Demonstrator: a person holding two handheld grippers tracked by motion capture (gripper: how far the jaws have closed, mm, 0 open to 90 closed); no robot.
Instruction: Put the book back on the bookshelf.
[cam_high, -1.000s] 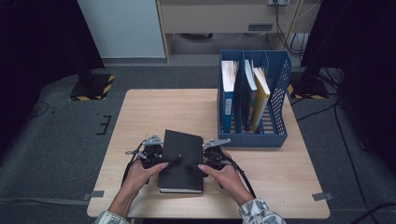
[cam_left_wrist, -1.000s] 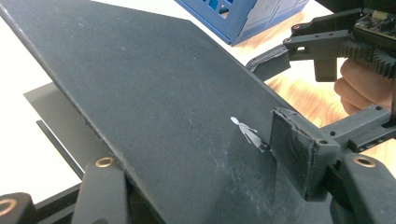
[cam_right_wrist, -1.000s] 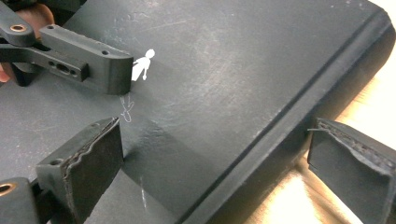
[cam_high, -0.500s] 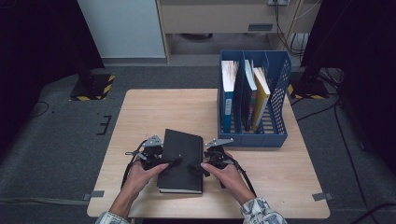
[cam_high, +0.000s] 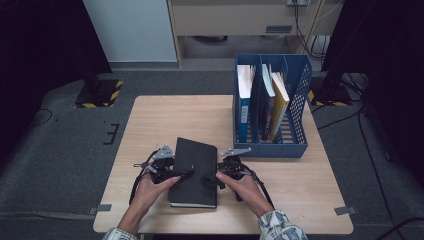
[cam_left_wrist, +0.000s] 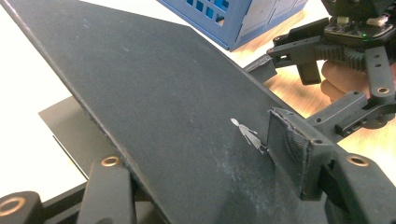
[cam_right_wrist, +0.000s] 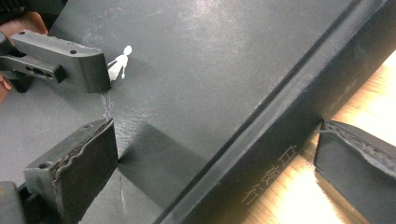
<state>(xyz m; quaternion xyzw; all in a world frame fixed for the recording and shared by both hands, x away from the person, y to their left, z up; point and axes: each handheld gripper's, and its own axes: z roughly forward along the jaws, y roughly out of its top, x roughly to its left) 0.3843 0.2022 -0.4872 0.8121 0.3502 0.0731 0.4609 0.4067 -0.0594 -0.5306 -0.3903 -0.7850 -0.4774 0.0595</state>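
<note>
Lying flat on the surface (cam_high: 150, 120) between both tools, the black book (cam_high: 195, 167) runs lengthwise away from the person; left tool (cam_high: 181, 174) pinches its raised cover, right tool (cam_high: 211, 180) straddles the spine, half open.

Light wooden table (cam_high: 165, 117) on a grey floor, carrying two things.
A black book (cam_high: 194, 172) lies flat near the front edge; the blue file rack (cam_high: 300, 90) stands behind it to the right, books upright inside.

Both grippers, left gripper (cam_high: 187, 172) and right gripper (cam_high: 209, 180), are all black, brass screw inserts behind the jaws, grey triangular plates on top, black cables trailing back; patterned cuffs.
</note>
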